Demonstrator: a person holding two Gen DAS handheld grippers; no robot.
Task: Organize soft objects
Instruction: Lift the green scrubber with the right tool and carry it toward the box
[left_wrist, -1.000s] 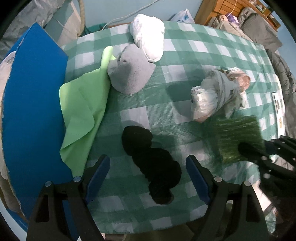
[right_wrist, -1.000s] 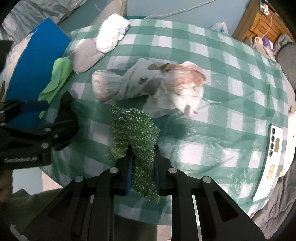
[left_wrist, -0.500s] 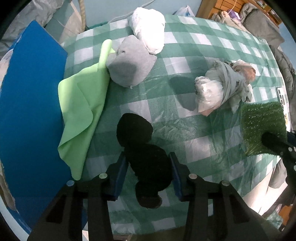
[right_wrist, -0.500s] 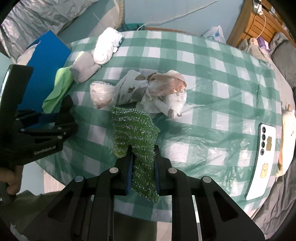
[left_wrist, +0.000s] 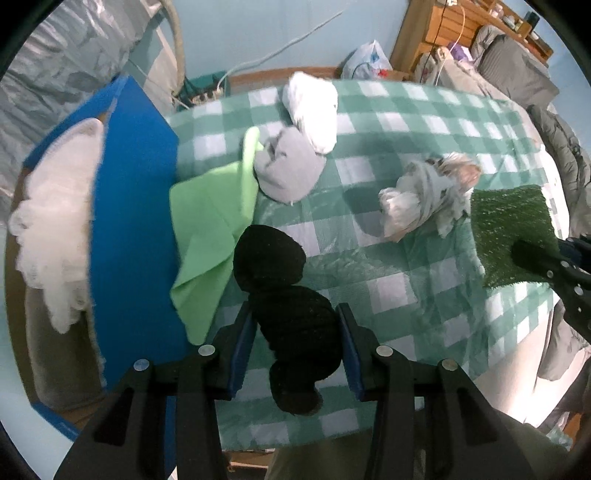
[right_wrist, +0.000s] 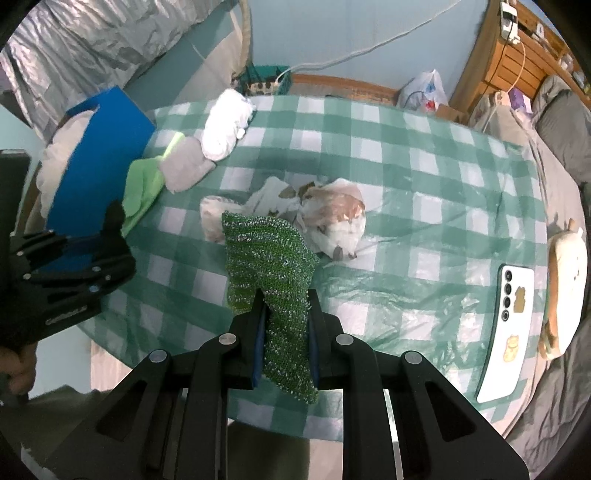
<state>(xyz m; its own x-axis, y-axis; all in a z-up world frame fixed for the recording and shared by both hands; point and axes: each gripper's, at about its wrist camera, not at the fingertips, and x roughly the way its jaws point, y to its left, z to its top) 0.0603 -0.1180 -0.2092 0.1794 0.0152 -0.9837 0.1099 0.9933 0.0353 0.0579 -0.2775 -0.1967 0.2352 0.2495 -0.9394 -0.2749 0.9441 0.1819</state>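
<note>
While "GenRobot" blurs: left gripper (right_wrist: 110, 236) label.

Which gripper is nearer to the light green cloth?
Left. The left gripper holds the black sock right beside the light green cloth. The right gripper, gripping the green scrubber, is farther off.

A lived-in home bedroom is suggested: a wooden bed frame (right_wrist: 517, 66) with grey bedding (right_wrist: 561, 122) is seen at upper right, a green checked tablecloth (right_wrist: 406, 155) covers the bench, and a power strip (left_wrist: 201, 96) lies by the wall.
</note>
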